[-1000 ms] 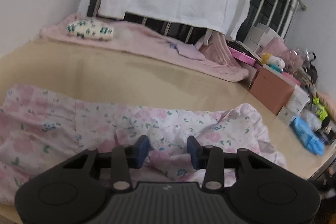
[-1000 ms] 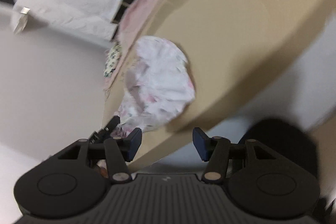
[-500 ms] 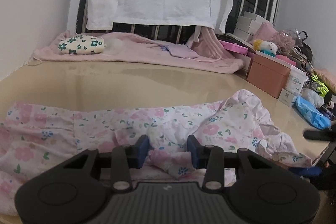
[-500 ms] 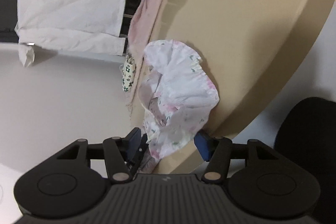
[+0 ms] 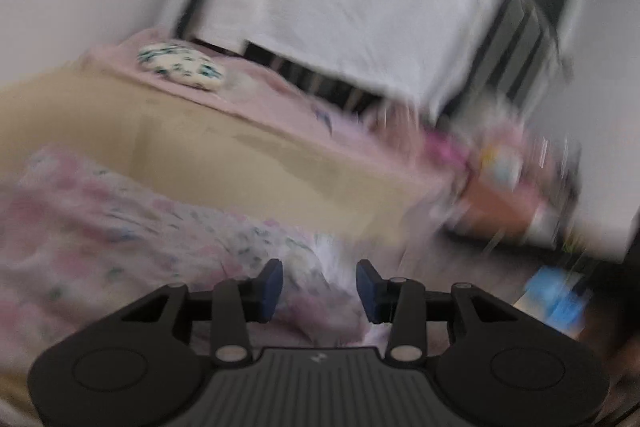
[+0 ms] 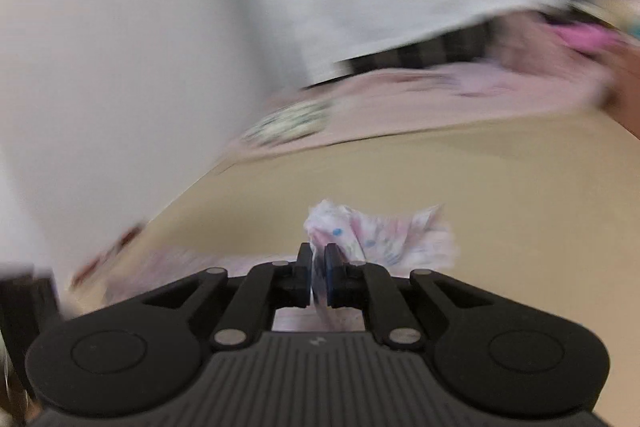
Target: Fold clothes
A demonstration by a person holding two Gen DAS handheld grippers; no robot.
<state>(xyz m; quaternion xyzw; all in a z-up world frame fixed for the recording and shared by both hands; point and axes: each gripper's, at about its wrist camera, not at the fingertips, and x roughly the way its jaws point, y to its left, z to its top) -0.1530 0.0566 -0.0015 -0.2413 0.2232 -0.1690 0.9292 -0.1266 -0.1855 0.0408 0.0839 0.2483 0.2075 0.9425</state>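
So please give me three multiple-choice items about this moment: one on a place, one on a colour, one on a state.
1. Where does the small flowered cushion lie?
A. on the pink blanket
B. on the floor
C. on the floral garment

2. What colour is the table?
A. blue
B. beige
C. black

3. How is the right gripper?
A. wide open, empty
B. out of view
C. shut on the garment

Answers: 1 A, the cushion sits on pink cloth at the table's far edge. 2 B, the bare top is beige. 3 C, its pads pinch floral cloth.
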